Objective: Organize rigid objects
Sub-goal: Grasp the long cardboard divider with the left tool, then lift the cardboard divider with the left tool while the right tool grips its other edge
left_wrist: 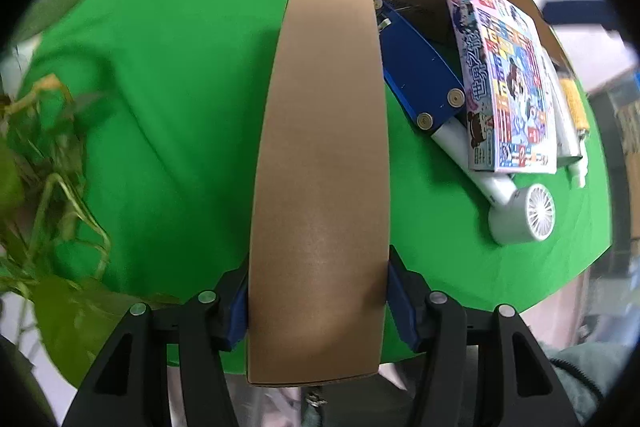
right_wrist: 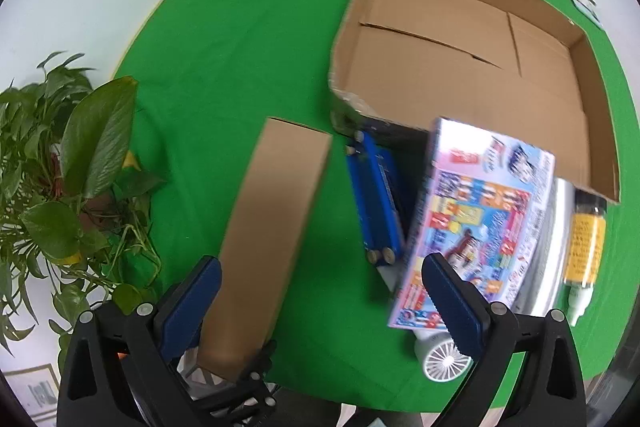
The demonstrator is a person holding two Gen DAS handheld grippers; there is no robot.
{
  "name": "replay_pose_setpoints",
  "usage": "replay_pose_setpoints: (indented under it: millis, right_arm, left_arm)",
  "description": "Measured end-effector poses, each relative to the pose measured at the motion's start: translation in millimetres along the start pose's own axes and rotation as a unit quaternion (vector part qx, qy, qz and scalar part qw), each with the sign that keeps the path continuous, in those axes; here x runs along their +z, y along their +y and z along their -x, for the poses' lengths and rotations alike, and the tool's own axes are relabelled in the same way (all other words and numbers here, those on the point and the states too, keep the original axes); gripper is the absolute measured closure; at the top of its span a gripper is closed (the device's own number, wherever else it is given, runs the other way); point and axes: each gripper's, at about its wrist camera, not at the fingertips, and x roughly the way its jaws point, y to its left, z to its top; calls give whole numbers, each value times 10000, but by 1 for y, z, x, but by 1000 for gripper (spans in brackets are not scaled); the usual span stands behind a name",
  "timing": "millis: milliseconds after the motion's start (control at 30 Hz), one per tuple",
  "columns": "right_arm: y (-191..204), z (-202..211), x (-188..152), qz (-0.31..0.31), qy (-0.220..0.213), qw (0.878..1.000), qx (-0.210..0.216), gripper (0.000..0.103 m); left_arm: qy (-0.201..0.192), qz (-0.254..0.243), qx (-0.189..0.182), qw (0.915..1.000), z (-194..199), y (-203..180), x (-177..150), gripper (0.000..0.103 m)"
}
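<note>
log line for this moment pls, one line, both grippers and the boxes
left gripper: shut on long brown box | right gripper: open, holding nothing | open carton: nothing inside | colourful game box: outside carton

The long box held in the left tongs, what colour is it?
Plain brown cardboard, no print; the long box shows best in the left wrist view.

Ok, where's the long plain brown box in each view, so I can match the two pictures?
Left wrist: the brown box fills the centre, running from bottom to top, clamped between the left gripper's pads.
Right wrist: the same box lies left of centre, slanting from the lower edge up toward the carton, with its near end in the left gripper.
Shared landmark: the blue tool just right of the box in both.
</note>
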Motion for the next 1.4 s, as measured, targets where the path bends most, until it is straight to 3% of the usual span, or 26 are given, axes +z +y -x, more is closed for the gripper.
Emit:
replay_pose_setpoints:
  millis: [67, 133, 200, 300, 400, 500, 633, 700, 867, 1000, 1067, 1133, 1233, 1300, 1367, 1400]
  right_arm:
    - [7, 0, 4, 18, 2, 10000, -12, 2]
    - [10, 1, 7, -6, -16, 10000, -9, 2]
    - [11, 2, 6, -18, -13, 10000, -42, 2]
    - [6, 2, 5, -44, 65, 9999, -136, 2]
    - [-3, -3, -3, -96, 220, 9995, -218, 2]
    - [-12, -9, -11, -134, 359, 9990, -238, 2]
    - [-25, -16, -26, -237, 497, 9981, -273, 3]
    - [-30, -16, -35, -315, 493, 9980, -231, 3]
    - [-33, -26, -64, -310, 735, 9968, -17, 3]
    - [-24, -44, -99, -139, 1057, 9939, 287, 7]
    - [-21, -55, -112, -63, 1149, 9927, 358, 13]
    - [-20, -66, -124, -30, 1170, 9923, 394, 18]
    - [-26, -81, -138, -149, 1235, 9905, 585, 39]
    - [-28, -89, -146, -288, 1233, 9902, 587, 47]
    - [-32, -95, -153, -423, 1206, 9900, 591, 68]
    - [-34, -98, -156, -498, 1210, 9897, 578, 71]
  left_arm:
    - [-86, -403, 244, 9989, 5, -7, -4, 47]
    - [79, -737, 234, 9970, 6, -16, -8, 47]
    - [99, -804, -27, 9967, 11, -20, -13, 46]
    - [37, -675, -705, 9952, 22, -24, -20, 45]
    - [-141, -643, -1273, 9897, 40, -25, -30, 45]
    - [-337, -191, -1318, 9905, 50, 1, -29, 37]
    - [-313, 842, -1572, 9835, 51, 63, -25, 37]
    - [-236, 1019, -1443, 9840, 46, 75, -26, 37]
    - [155, 1088, -1628, 9805, 15, 66, -23, 39]
    - [435, 1061, -1789, 9772, -7, 57, -25, 55]
    - [569, 935, -1822, 9772, -12, 51, -25, 57]
    - [703, 823, -1741, 9788, -15, 48, -26, 66]
    - [951, 885, -1670, 9774, -27, 44, -28, 78]
    - [974, 754, -1586, 9796, -26, 41, -27, 79]
    - [1036, 624, -1464, 9818, -24, 39, -26, 79]
    - [1075, 628, -1439, 9817, -25, 38, -26, 79]
